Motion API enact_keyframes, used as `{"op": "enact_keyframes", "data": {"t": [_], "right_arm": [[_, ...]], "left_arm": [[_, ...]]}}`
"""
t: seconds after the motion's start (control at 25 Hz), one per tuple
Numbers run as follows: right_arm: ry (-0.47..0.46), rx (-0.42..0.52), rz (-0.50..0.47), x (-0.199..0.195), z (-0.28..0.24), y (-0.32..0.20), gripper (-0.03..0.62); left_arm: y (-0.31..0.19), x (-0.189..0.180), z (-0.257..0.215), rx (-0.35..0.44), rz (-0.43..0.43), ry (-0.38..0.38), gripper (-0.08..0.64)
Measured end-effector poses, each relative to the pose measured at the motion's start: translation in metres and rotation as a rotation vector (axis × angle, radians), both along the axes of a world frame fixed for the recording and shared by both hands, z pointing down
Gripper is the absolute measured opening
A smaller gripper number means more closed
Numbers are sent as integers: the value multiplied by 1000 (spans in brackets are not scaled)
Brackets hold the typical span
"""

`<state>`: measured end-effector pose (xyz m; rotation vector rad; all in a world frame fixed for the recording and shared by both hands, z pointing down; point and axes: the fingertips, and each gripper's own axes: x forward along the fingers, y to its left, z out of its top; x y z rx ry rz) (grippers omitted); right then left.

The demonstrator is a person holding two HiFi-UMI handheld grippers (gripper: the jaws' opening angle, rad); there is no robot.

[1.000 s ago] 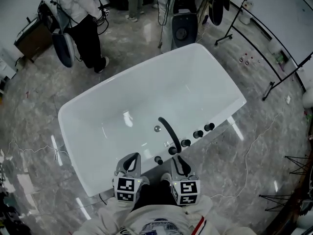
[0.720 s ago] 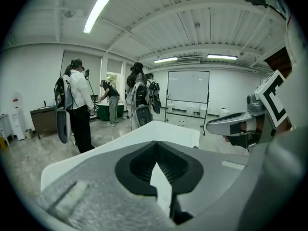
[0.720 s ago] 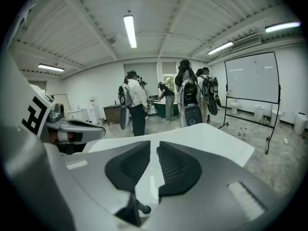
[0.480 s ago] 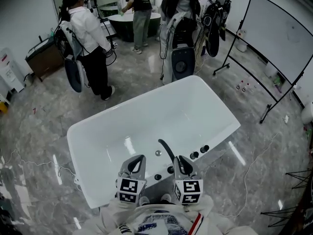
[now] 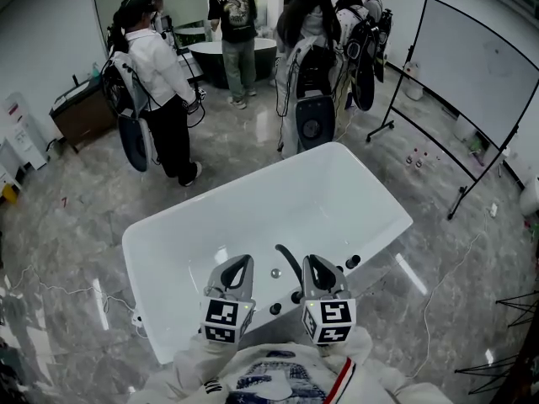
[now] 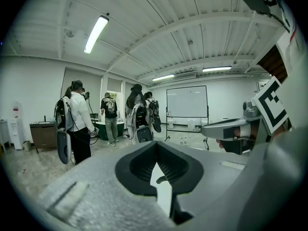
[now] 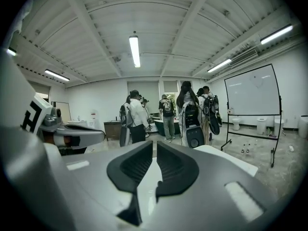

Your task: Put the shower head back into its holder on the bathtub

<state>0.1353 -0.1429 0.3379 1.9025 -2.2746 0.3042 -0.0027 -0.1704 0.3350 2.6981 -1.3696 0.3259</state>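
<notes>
Left tongs (image 5: pixel 239 263) closed tip to tip, empty. Right tongs (image 5: pixel 314 262) just been closing, thin slit left, nothing between. Shower head (image 5: pixel 275 308), I judge, is black stub seated on bathtub (image 5: pixel 253 200) near rim. Task looks done; 0 steps left.

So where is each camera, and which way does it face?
Head view: on the person's head, facing steeply down at the glossy white bathtub; left gripper and right gripper show.
Left gripper view: on that gripper, facing across the room; its fingers show, together.
Right gripper view: likewise; its fingers, just closing, hold nothing.
All share the framed whiteboard.
</notes>
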Motion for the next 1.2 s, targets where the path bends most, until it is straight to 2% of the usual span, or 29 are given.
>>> {"op": "enact_keyframes", "data": {"t": [0.32, 0.64, 0.92, 1.2], "right_arm": [[-5, 8, 47, -13, 1, 20, 8], [-16, -6, 89, -31, 10, 53, 6], [-19, 11, 36, -38, 4, 82, 6], [-18, 66, -14, -22, -15, 129, 5]], "left_arm": [[17, -9, 2, -3, 40, 10, 0], [48, -25, 16, -43, 73, 27, 0], [77, -23, 15, -48, 66, 18, 0], [126, -7, 7, -37, 28, 10, 0]]}}
